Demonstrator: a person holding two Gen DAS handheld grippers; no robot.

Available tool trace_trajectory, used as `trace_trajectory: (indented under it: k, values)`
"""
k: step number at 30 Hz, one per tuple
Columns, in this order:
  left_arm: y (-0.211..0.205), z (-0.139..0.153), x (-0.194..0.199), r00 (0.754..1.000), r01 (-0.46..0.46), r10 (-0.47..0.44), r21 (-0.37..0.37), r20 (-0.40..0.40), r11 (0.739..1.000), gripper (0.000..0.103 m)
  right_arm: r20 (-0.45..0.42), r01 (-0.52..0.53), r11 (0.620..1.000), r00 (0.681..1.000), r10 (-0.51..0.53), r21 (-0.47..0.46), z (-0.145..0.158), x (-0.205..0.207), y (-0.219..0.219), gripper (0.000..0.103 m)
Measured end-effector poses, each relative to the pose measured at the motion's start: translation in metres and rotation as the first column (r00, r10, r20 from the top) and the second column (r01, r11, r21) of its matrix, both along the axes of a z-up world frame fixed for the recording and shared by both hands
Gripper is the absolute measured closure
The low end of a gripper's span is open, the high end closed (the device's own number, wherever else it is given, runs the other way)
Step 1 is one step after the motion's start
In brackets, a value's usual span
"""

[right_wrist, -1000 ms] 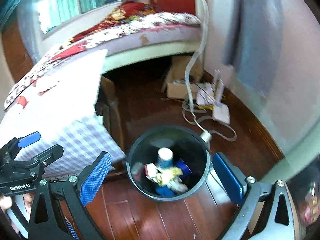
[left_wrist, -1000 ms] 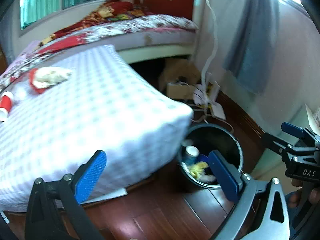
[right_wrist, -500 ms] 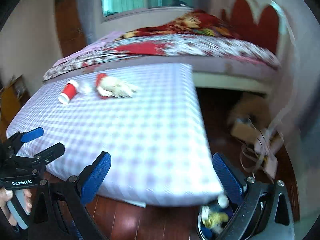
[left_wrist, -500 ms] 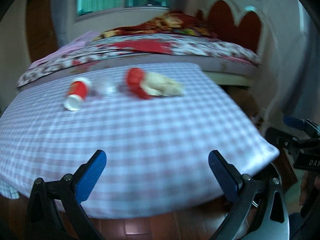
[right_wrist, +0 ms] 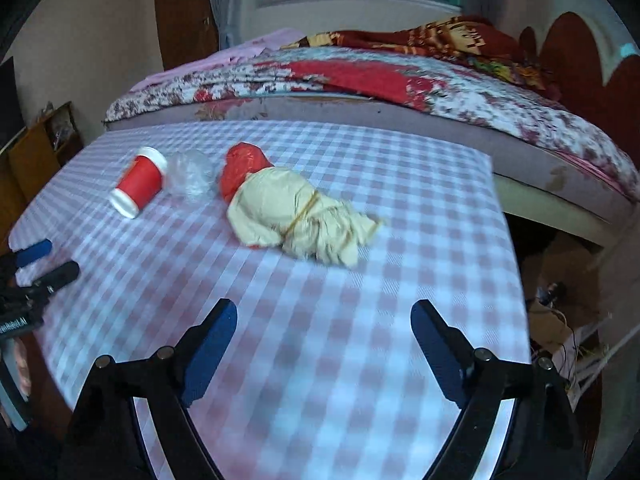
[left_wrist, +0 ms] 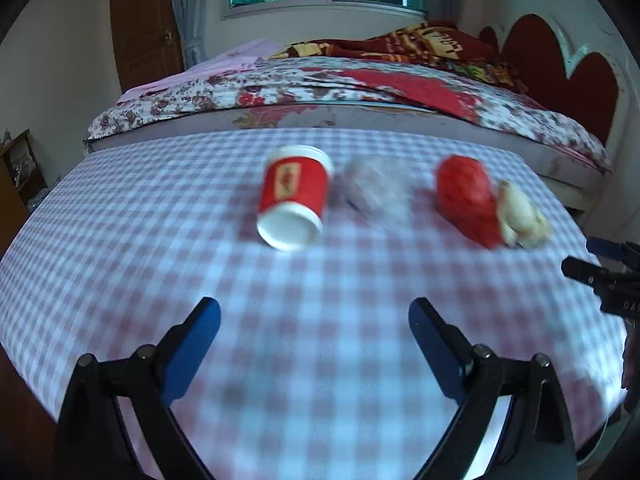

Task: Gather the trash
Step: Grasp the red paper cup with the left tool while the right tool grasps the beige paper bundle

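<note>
A red paper cup (left_wrist: 294,196) lies on its side on the checked tablecloth (left_wrist: 320,320), with a crumpled clear plastic wad (left_wrist: 364,190) beside it and a red and cream tied bag (left_wrist: 480,208) to the right. The right wrist view shows the cup (right_wrist: 140,184), the plastic wad (right_wrist: 192,178) and the bag (right_wrist: 292,208) too. My left gripper (left_wrist: 314,328) is open and empty, short of the cup. My right gripper (right_wrist: 324,332) is open and empty, short of the bag.
A bed with a floral cover (left_wrist: 400,92) stands behind the table. The table's right edge (right_wrist: 516,264) drops to a floor with boxes and cables (right_wrist: 560,320). A wooden shelf (right_wrist: 36,148) stands at the left.
Both grippers have swung from the black trash bin on the floor up and left to face the tabletop. The cup, wad and bag are now nearer and central.
</note>
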State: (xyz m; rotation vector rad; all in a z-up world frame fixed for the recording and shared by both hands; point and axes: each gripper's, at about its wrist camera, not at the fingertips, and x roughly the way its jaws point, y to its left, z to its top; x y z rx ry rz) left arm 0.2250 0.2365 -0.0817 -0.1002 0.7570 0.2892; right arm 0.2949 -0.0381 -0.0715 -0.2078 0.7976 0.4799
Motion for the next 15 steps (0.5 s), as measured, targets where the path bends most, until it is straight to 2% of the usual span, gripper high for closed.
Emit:
trace_trajectory:
  k: [4,6,7,11,14,15]
  values:
    - [0.022,-0.005,0.030,1.000,-0.017,0.017,-0.004,-0.007,1.000,0.008,-0.007,-0.027,0.997,1.000,0.027,-0.067,-0.012,0.036,0.024,0.016]
    - [0.030,-0.009,0.046,1.000,-0.017,0.017,-0.010,-0.017,1.000,0.008,-0.010,-0.036,0.995,0.999,0.036,-0.098,-0.017,0.053,0.034,0.023]
    - [0.033,-0.011,0.054,1.000,-0.014,0.014,-0.013,-0.021,1.000,0.009,-0.017,-0.041,0.994,0.999,0.040,-0.100,-0.018,0.060,0.037,0.034]
    - [0.037,-0.016,0.074,0.999,-0.004,0.003,-0.029,-0.046,1.000,0.016,-0.043,-0.044,0.995,0.998,0.040,-0.092,-0.025,0.080,0.045,0.042]
    - [0.039,-0.021,0.084,0.998,0.001,-0.003,-0.028,-0.066,1.000,0.027,-0.045,-0.049,0.995,0.998,0.045,-0.091,-0.028,0.083,0.049,0.046]
    - [0.040,-0.023,0.086,0.997,0.010,-0.013,-0.037,-0.072,0.999,0.041,-0.045,-0.050,0.995,0.998,0.046,-0.087,-0.028,0.083,0.050,0.046]
